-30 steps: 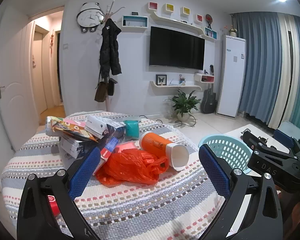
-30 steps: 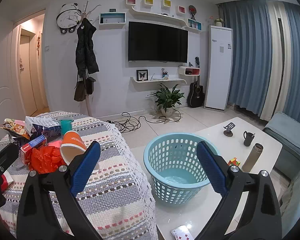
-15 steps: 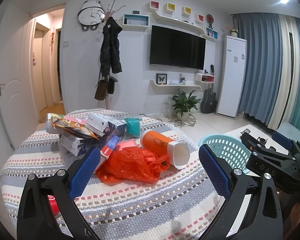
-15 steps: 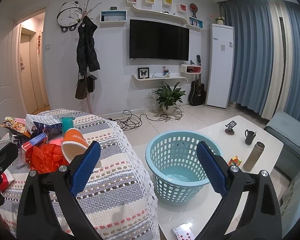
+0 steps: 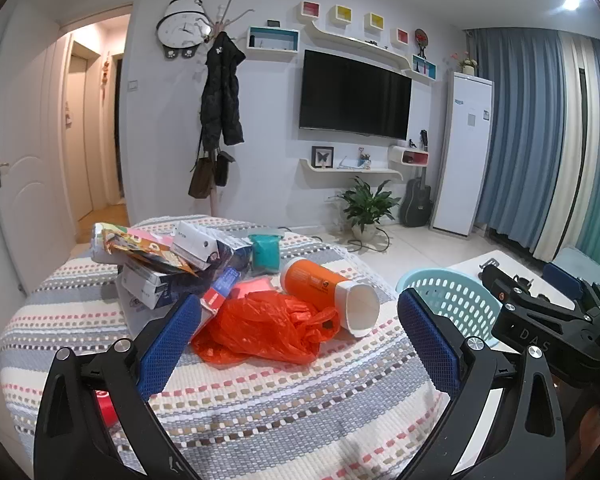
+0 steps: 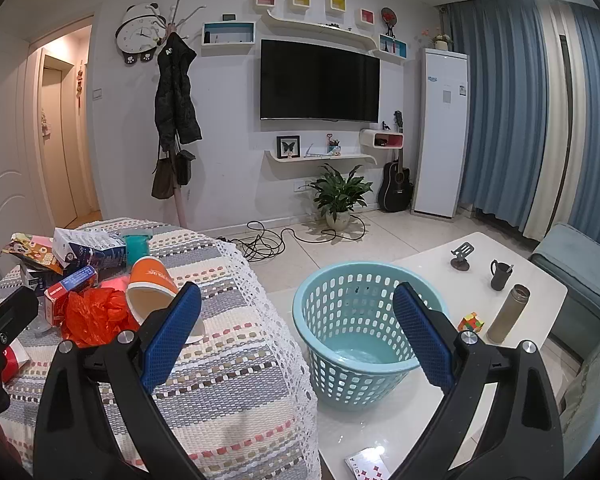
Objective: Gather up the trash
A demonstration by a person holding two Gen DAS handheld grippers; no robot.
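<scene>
Trash lies piled on a round table with a striped cloth [image 5: 260, 408]: an orange plastic bag [image 5: 268, 328], an orange paper cup [image 5: 328, 292] on its side, several boxes and wrappers [image 5: 160, 256], a teal cup [image 5: 264, 254]. A light blue laundry-style basket [image 6: 356, 328] stands on a low white table [image 6: 420, 412] to the right. My left gripper [image 5: 300, 348] is open and empty, just short of the orange bag. My right gripper [image 6: 296, 344] is open and empty, between the cloth's edge and the basket. The pile also shows in the right wrist view [image 6: 92, 312].
On the white table stand a thermos [image 6: 508, 312], a black mug [image 6: 500, 274], a puzzle cube [image 6: 472, 322], a phone stand [image 6: 460, 256] and playing cards [image 6: 368, 468]. Cables [image 6: 268, 244] lie on the floor. A red object [image 5: 104, 408] sits behind the left finger.
Both views have shifted slightly; the trash pile and basket sit marginally nearer. Both grippers stay open and empty.
</scene>
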